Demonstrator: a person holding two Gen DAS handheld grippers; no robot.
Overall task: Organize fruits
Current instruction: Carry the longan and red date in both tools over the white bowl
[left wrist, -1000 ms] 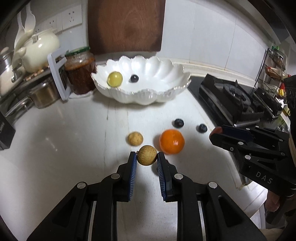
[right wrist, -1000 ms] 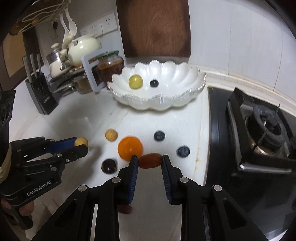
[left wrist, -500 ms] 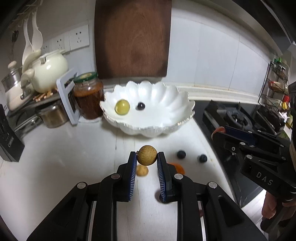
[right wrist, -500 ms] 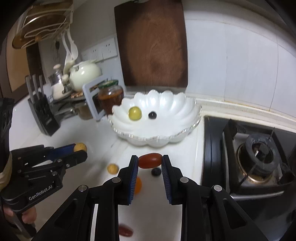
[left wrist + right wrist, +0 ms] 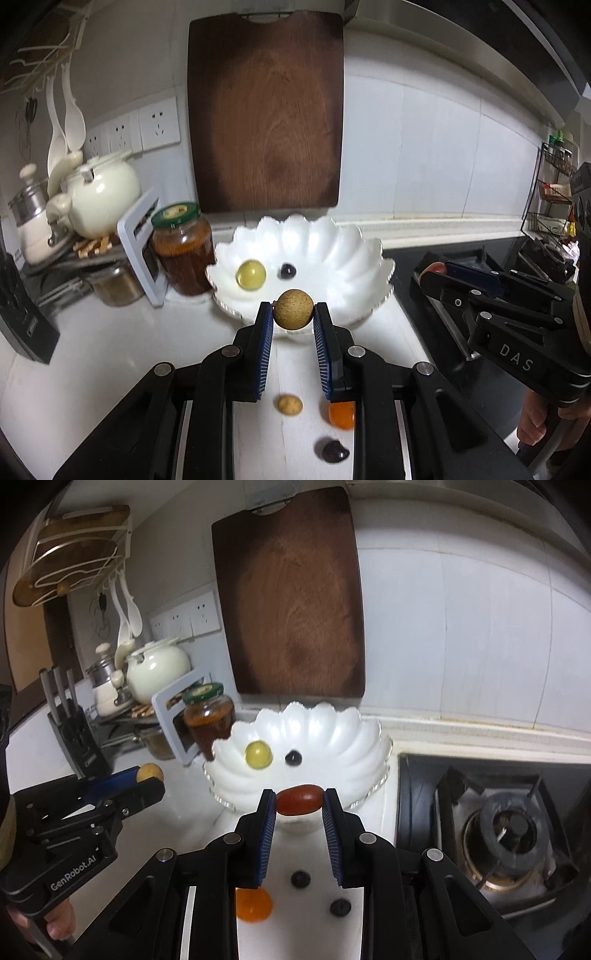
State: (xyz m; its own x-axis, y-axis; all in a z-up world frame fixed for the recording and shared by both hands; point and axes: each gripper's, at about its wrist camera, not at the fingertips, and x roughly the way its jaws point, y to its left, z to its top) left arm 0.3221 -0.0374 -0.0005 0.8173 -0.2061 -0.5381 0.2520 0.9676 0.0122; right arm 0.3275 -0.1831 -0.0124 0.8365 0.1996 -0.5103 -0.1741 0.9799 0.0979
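My left gripper is shut on a round tan fruit, held in the air just in front of the white scalloped bowl. My right gripper is shut on an oval red-brown fruit near the same bowl. Inside the bowl lie a yellow-green grape and a dark berry. On the counter below rest a small tan fruit, an orange, a dark fruit and two blueberries.
A jar with a green lid stands left of the bowl, beside a white frame and a cream teapot. A wooden board leans on the wall behind. The gas stove lies to the right, a knife block to the left.
Both grippers have risen from the counter with their fruits and tipped up toward the bowl. The loose fruits now lie lower in each view.
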